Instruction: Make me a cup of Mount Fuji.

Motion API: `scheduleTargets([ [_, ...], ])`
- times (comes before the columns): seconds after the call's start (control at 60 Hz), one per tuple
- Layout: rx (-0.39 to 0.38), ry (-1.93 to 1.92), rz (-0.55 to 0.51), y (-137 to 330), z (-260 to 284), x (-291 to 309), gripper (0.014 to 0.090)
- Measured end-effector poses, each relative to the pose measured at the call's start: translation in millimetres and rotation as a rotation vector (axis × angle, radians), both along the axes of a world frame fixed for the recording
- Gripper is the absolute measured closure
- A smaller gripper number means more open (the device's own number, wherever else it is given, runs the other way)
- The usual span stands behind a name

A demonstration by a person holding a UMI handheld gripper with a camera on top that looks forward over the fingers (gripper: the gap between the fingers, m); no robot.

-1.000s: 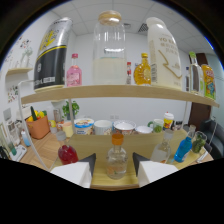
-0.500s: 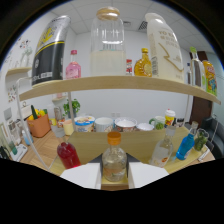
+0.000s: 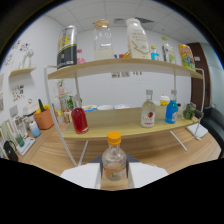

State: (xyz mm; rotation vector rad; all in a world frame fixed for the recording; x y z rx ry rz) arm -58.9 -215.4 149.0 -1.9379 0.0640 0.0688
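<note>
An orange pencil pot (image 3: 44,119) stands on the left of the table, by the two-tier shelf (image 3: 125,66). On the lower board are a red-liquid bottle (image 3: 79,120), then a clear red-labelled bottle (image 3: 148,113) and a blue one (image 3: 171,111), lined up within reach. The gripper (image 3: 114,172) is clamped on the yellow-capped bottle (image 3: 114,159), carried upright, likely so nothing spills
</note>
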Motion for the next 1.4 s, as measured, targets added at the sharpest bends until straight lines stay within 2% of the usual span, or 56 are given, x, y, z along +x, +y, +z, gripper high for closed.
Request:
scheduleTargets([
  [0.267,-0.031,0.622,-0.094,-8.5,-20.6,-7.2,0.0690],
  [0.533,0.052,1.373,-0.207,12.4,-4.8,-1.8,0.0690],
  [0.6,0.042,1.551,-0.215,14.2,-2.3,0.9,0.0693],
  [0.9,0.104,1.954,-0.234,21.4,2.1,10.0,0.0692],
  [1.033,0.105,1.954,-0.259,20.5,-3.8,13.2,0.0690],
  [1.2,0.091,1.904,-0.243,19.7,1.7,9.2,0.0693],
  [1.4,0.097,1.371,-0.134,12.1,41.7,-9.3,0.0690],
])
